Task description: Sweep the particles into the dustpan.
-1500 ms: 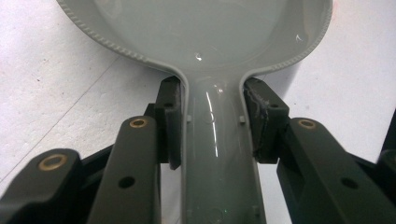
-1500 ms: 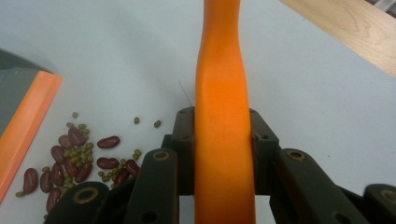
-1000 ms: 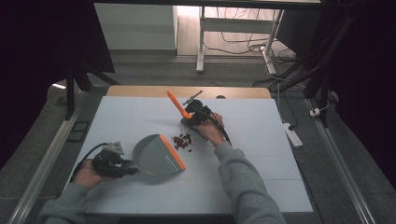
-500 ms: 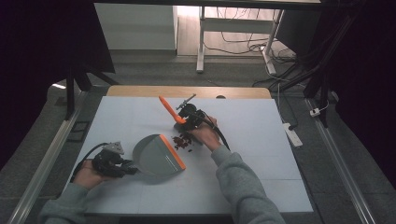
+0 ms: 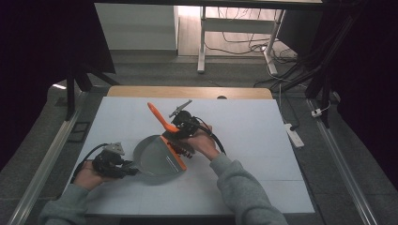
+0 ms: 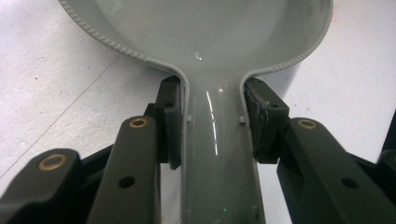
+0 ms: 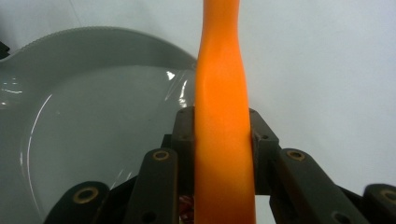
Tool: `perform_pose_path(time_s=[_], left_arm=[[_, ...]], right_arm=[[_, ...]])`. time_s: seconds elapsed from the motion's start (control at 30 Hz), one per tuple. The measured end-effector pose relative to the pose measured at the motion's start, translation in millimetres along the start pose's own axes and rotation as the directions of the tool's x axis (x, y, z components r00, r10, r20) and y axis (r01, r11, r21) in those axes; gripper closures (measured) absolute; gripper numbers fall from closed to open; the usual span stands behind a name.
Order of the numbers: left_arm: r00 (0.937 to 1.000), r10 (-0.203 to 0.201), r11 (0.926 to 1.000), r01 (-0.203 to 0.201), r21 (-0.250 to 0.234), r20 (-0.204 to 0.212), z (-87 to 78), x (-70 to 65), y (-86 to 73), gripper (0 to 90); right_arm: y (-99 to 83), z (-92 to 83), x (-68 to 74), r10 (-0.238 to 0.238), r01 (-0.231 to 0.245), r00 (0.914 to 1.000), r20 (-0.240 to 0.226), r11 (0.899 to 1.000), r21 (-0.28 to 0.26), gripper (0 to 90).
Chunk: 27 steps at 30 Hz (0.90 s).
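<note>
Right gripper (image 5: 179, 129) swept brush (image 5: 162, 120) toward dustpan (image 5: 152, 157).

We see a white table (image 5: 263, 136) with a wooden far edge, a white power strip (image 5: 294, 134) on the floor beside it, and tangled cables (image 5: 244, 40) beyond.

High view: fixed above your side of the table (image 5: 263, 140), facing forward and down; the whole top is in frame from some way off, with floor and desk legs beyond the far edge.

Left gripper view: rides your left gripper (image 6: 212, 121), very close, looking along the grey dustpan (image 6: 205, 32) handle toward its bowl.

Right gripper view: rides your right gripper (image 7: 222, 135), equally close, looking up the orange brush handle (image 7: 222, 107).

All three views share the dustpan and the white tabletop around it.
</note>
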<state>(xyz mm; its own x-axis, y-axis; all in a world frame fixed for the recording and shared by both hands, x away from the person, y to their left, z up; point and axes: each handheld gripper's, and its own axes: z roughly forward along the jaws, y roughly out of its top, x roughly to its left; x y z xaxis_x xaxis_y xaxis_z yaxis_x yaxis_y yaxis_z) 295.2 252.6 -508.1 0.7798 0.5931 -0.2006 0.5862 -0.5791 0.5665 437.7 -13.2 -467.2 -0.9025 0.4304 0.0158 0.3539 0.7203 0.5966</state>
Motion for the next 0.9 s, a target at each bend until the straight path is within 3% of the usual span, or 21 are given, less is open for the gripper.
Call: perform_pose_path(time_s=[0.1,0.2,0.37,0.43,0.9], left_arm=[[1.0000,0.000,1.0000,0.000,0.001,-0.001,-0.1,-0.4,0.2,61.6],[1.0000,-0.001,1.0000,0.001,0.001,-0.002,0.0,-0.5,0.2,61.6],[1.0000,-0.002,1.0000,0.002,0.001,-0.002,0.1,-0.4,0.2,61.6],[1.0000,0.001,1.0000,-0.001,0.000,-0.004,0.0,-0.6,0.1,61.6],[1.0000,0.001,1.0000,-0.001,0.000,-0.007,0.3,-1.0,0.4,61.6]], right_arm=[[-1.8,-7.0,-3.9,0.000,0.001,0.9989,0.047,1.000,-0.003,70.3],[-8.1,-10.2,-14.1,0.028,-0.029,0.9954,0.092,1.000,0.000,70.3],[-19.3,-4.3,-31.4,0.094,-0.097,0.9852,0.144,0.995,0.015,70.3],[-21.0,0.1,-33.3,0.096,-0.100,0.9821,0.163,0.995,0.022,70.3],[-6.1,17.1,-4.9,0.047,-0.052,0.9894,0.138,0.998,0.035,70.3]])
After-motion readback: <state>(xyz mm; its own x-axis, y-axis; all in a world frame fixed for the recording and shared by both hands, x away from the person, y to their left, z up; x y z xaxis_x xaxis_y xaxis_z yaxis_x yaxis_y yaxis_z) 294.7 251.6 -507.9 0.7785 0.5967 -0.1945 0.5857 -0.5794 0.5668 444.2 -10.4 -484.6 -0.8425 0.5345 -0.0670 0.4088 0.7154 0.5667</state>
